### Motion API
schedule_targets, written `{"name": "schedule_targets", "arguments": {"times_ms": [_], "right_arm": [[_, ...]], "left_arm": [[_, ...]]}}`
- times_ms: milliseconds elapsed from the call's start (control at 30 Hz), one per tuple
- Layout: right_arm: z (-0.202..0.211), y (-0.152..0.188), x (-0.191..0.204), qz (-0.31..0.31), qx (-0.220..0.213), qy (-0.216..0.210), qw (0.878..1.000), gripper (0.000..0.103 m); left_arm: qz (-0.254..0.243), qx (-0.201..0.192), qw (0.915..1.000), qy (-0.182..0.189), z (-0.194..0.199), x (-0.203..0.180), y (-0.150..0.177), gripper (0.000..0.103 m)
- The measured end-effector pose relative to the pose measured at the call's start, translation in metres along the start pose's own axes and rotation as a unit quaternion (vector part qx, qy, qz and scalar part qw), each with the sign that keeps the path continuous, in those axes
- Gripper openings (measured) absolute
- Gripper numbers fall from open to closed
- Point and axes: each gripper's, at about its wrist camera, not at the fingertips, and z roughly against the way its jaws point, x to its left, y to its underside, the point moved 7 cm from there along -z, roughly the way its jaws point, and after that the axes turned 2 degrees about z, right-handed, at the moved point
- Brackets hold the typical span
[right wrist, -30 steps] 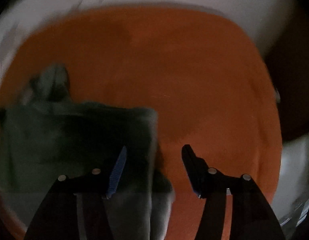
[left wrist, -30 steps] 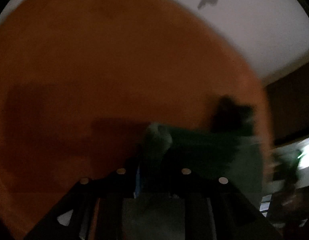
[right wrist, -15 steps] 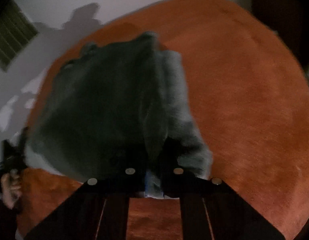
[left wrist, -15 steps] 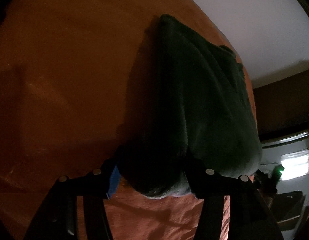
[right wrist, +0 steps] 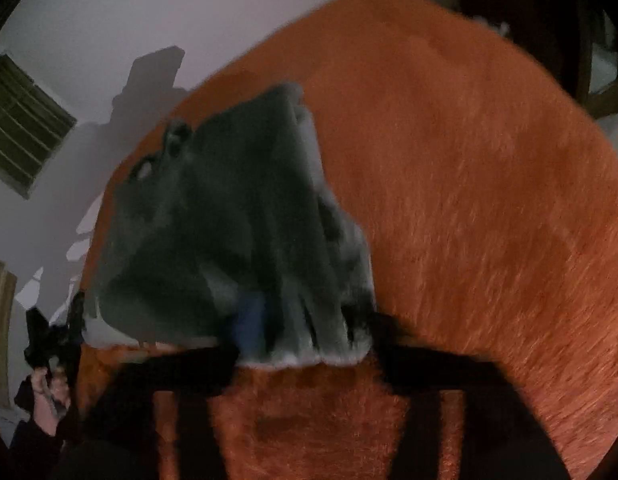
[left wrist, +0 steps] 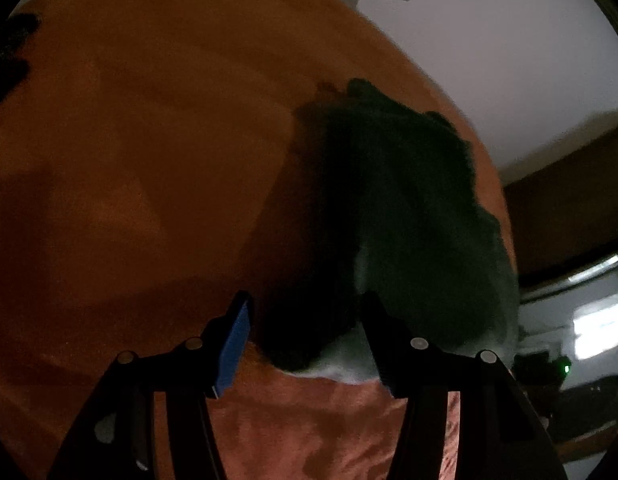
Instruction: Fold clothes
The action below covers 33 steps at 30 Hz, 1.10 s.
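Observation:
A dark green fleecy garment (left wrist: 409, 208) lies bunched in a folded heap on the orange bed cover (left wrist: 149, 140). My left gripper (left wrist: 307, 336) is open, its fingers on either side of the garment's near end; the blue pad (left wrist: 233, 344) stands clear of the cloth. In the blurred right wrist view the same garment (right wrist: 229, 220) has its pale near hem between the fingers of my right gripper (right wrist: 305, 336), whose jaws are opening wide. A person's hand (right wrist: 49, 392) at the lower left holds the other gripper.
The orange cover (right wrist: 489, 200) stretches wide to the right of the garment. A white wall (left wrist: 509, 40) runs behind the bed, with a slatted vent (right wrist: 21, 124). Dark wooden furniture (left wrist: 569, 200) and a small green light (left wrist: 566, 368) stand beyond the bed's right edge.
The garment was swung over and laid down on the cover. The right gripper, shut on its hem half a second ago, now has its fingers spread. The left gripper has backed off slightly.

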Motion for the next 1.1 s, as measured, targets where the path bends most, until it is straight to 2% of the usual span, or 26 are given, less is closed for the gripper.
{"name": "schedule_targets", "arguments": {"times_ms": [33, 67, 100, 133, 167, 300, 367, 433, 500, 533, 600, 667, 700, 733, 767, 800, 867, 900, 933, 1000, 1033, 1100], "right_arm": [[-0.001, -0.006, -0.002, -0.002, -0.011, 0.001, 1.000, 0.073], [-0.004, -0.005, -0.003, -0.004, -0.004, 0.005, 1.000, 0.068], [-0.006, -0.004, -0.005, -0.006, 0.003, 0.009, 1.000, 0.056], [-0.009, -0.003, -0.006, -0.008, 0.010, 0.012, 1.000, 0.010], [-0.010, -0.002, -0.007, -0.011, 0.013, 0.016, 1.000, 0.006], [0.026, 0.001, -0.009, -0.022, -0.038, 0.029, 0.999, 0.005], [0.040, -0.002, -0.013, -0.013, -0.047, 0.039, 0.998, 0.005], [0.023, 0.002, -0.019, -0.010, -0.009, 0.047, 0.999, 0.006], [0.001, -0.003, -0.023, -0.006, 0.017, 0.064, 0.998, 0.010], [0.000, -0.008, -0.019, 0.002, 0.014, 0.075, 0.997, 0.010], [0.016, -0.012, -0.003, 0.026, -0.023, 0.106, 0.994, 0.011], [0.044, -0.017, 0.027, 0.068, -0.086, 0.145, 0.983, 0.013], [0.058, -0.019, 0.049, 0.095, -0.121, 0.148, 0.977, 0.013], [0.070, -0.022, 0.070, 0.120, -0.153, 0.146, 0.970, 0.018], [0.073, -0.024, 0.093, 0.139, -0.168, 0.134, 0.967, 0.027], [0.069, -0.025, 0.116, 0.155, -0.166, 0.122, 0.966, 0.028], [0.055, -0.026, 0.158, 0.176, -0.162, 0.085, 0.967, 0.028], [0.043, -0.027, 0.177, 0.183, -0.156, 0.061, 0.969, 0.028], [0.022, -0.030, 0.195, 0.189, -0.143, 0.039, 0.971, 0.028], [-0.014, -0.040, 0.211, 0.195, -0.136, 0.048, 0.970, 0.028], [-0.036, -0.049, 0.213, 0.195, -0.127, 0.061, 0.971, 0.025], [-0.063, -0.062, 0.204, 0.172, -0.112, 0.066, 0.976, 0.022]], "left_arm": [[-0.012, -0.003, 0.9999, 0.005, -0.004, -0.007, 0.002, 0.057], [-0.024, -0.003, 0.9997, 0.006, -0.011, -0.012, 0.003, 0.056], [-0.036, -0.004, 0.9993, 0.008, -0.017, -0.016, 0.005, 0.033], [-0.055, -0.003, 0.9984, 0.008, -0.024, -0.022, 0.007, 0.011], [-0.068, -0.015, 0.9975, -0.008, -0.025, -0.024, 0.008, 0.007], [-0.058, -0.078, 0.9952, 0.005, 0.021, -0.030, 0.011, 0.006], [-0.063, -0.061, 0.9959, -0.021, 0.014, -0.017, 0.017, 0.007], [-0.069, -0.042, 0.9956, -0.049, 0.006, -0.004, 0.023, 0.007], [-0.047, -0.037, 0.9967, -0.055, 0.000, 0.003, 0.031, 0.009], [-0.036, -0.035, 0.9971, -0.057, -0.002, 0.007, 0.035, 0.012], [-0.008, -0.060, 0.9954, -0.074, 0.016, 0.003, 0.039, 0.019], [-0.016, -0.111, 0.9877, -0.109, 0.042, -0.023, 0.037, 0.020], [-0.042, -0.144, 0.9819, -0.116, 0.056, -0.047, 0.034, 0.024], [-0.068, -0.164, 0.9779, -0.110, 0.061, -0.071, 0.031, 0.030], [-0.098, -0.174, 0.9749, -0.097, 0.063, -0.103, 0.031, 0.051], [-0.129, -0.184, 0.9709, -0.083, 0.064, -0.135, 0.031, 0.068], [-0.181, -0.193, 0.9631, -0.050, 0.050, -0.200, 0.033, 0.076], [-0.214, -0.180, 0.9598, -0.021, 0.030, -0.234, 0.035, 0.078], [-0.230, -0.170, 0.9583, -0.012, 0.021, -0.252, 0.038, 0.078], [-0.257, -0.158, 0.9521, -0.045, -0.025, -0.278, 0.035, 0.078], [-0.259, -0.154, 0.9499, -0.082, -0.052, -0.281, 0.025, 0.077], [-0.223, -0.154, 0.9541, -0.128, -0.077, -0.271, 0.000, 0.077]]}}
